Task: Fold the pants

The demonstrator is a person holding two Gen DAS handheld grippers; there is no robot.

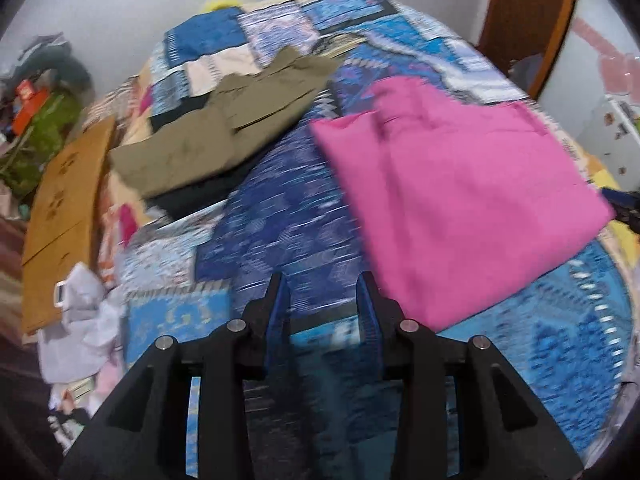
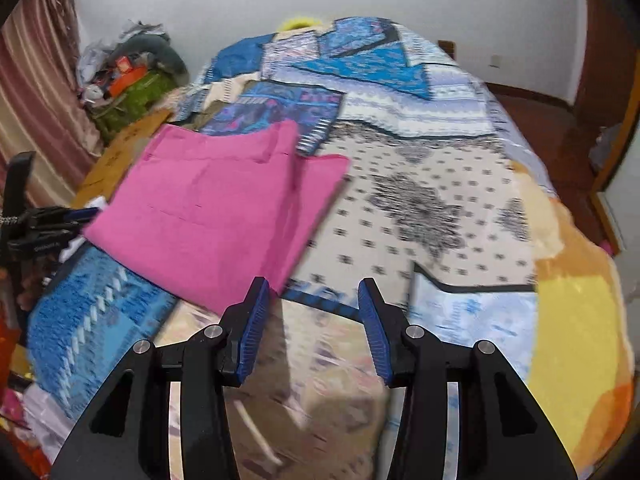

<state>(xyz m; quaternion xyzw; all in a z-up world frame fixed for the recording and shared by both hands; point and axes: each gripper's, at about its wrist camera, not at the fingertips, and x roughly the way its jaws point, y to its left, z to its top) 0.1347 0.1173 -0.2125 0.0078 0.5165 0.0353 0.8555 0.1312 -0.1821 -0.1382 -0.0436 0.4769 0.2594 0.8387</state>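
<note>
Folded pink pants (image 1: 452,184) lie flat on the patchwork quilt of the bed (image 1: 280,216). My left gripper (image 1: 323,282) hovers open over the quilt, its right finger just beside the pants' near left edge, with nothing between the jaws. In the right wrist view the same pink pants (image 2: 216,208) lie to the left. My right gripper (image 2: 313,286) stands open and empty above the quilt (image 2: 420,200), and the pants' near corner sits by its left fingertip. Each gripper also shows at the other view's edge: the left gripper (image 2: 52,216) and the right gripper (image 1: 624,200).
Folded olive pants (image 1: 224,128) rest on a dark garment farther back on the bed. A cardboard box (image 1: 64,208) leans at the bed's left side, with white bags (image 1: 80,320) below it. A pile of clutter (image 2: 132,76) stands by the curtain (image 2: 32,100). A wooden door (image 1: 520,20) is at the back right.
</note>
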